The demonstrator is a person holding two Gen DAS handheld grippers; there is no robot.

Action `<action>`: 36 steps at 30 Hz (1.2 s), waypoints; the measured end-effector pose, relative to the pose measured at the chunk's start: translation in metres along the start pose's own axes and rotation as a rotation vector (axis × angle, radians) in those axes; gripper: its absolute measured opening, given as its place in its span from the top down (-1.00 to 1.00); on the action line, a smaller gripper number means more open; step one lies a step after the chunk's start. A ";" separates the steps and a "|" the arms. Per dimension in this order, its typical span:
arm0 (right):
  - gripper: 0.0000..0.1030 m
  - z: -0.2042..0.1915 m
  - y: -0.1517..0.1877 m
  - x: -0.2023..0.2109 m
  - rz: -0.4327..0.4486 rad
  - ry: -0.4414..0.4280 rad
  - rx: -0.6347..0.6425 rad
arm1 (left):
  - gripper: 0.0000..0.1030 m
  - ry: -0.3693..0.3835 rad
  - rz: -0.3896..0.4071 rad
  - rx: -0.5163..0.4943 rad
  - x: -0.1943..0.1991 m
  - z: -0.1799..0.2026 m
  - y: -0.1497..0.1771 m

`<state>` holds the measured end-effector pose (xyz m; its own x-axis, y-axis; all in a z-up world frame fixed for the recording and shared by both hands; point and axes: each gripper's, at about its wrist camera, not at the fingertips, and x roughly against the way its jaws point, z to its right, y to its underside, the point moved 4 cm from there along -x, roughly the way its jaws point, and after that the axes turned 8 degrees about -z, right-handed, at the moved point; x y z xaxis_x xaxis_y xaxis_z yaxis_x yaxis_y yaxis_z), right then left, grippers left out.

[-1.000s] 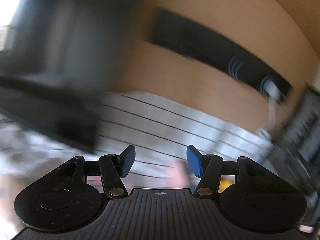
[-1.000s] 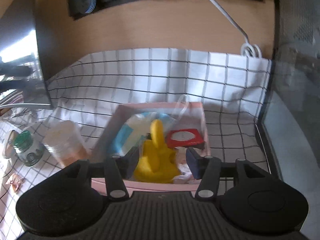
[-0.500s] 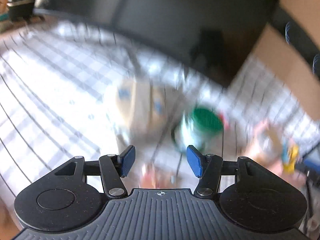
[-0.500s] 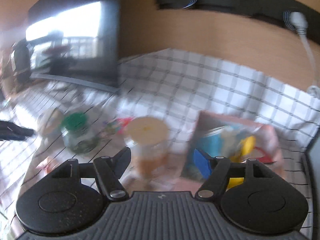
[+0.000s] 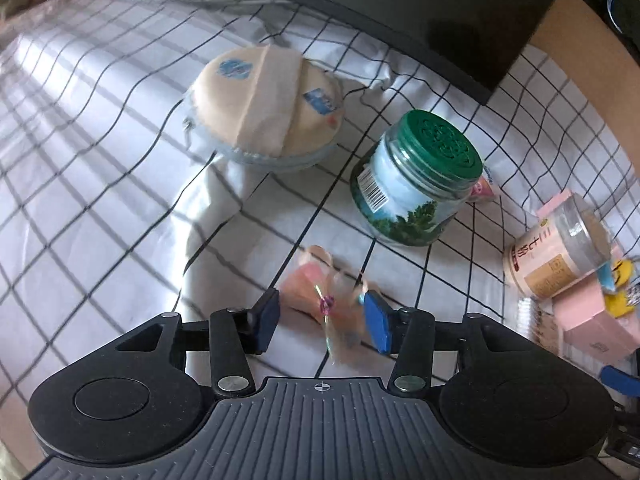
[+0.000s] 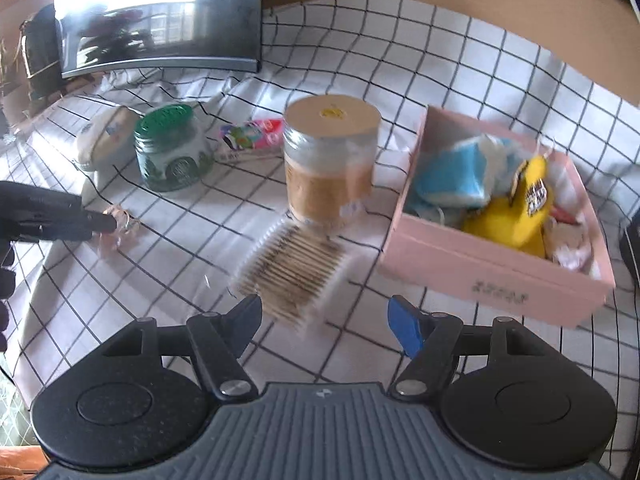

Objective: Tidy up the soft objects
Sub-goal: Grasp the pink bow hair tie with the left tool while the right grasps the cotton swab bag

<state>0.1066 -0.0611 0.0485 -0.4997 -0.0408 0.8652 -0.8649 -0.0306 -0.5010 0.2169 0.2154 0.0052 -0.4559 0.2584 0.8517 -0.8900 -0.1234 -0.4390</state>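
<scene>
Wrinkled checked cloth (image 5: 100,208), tan wall (image 6: 460,24), perhaps dark screen (image 6: 160,12).

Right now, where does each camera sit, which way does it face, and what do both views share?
Left wrist: on the left gripper, angled down at a pink wrapped packet between its closing jaws; only its own blue-padded fingers show.
Right wrist: on the right gripper, angled down at a cotton swab pack and pink box; the left gripper enters at left.
Shared: green-lidded jar, checked cloth.

both wrist views, angled down, share green-lidded jar (image 5: 416,178).
</scene>
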 end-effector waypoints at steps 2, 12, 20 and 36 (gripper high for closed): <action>-0.36 0.002 0.003 0.000 -0.005 0.004 -0.005 | 0.03 -0.031 0.013 -0.060 -0.005 0.007 0.000; -0.36 0.003 -0.005 -0.011 0.006 0.017 -0.082 | 0.16 -0.127 0.030 -0.192 -0.007 0.018 0.011; -0.37 -0.010 -0.028 -0.047 -0.065 -0.053 -0.282 | 0.17 -0.096 0.042 -0.257 -0.004 0.013 0.014; -0.41 -0.055 -0.048 -0.052 -0.116 -0.038 -0.066 | 0.53 0.014 0.057 -0.239 0.011 -0.006 0.008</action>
<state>0.1719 -0.0024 0.0284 -0.3952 -0.0785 0.9152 -0.9186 0.0282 -0.3943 0.2053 0.2230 0.0092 -0.5040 0.2712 0.8200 -0.8345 0.0919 -0.5433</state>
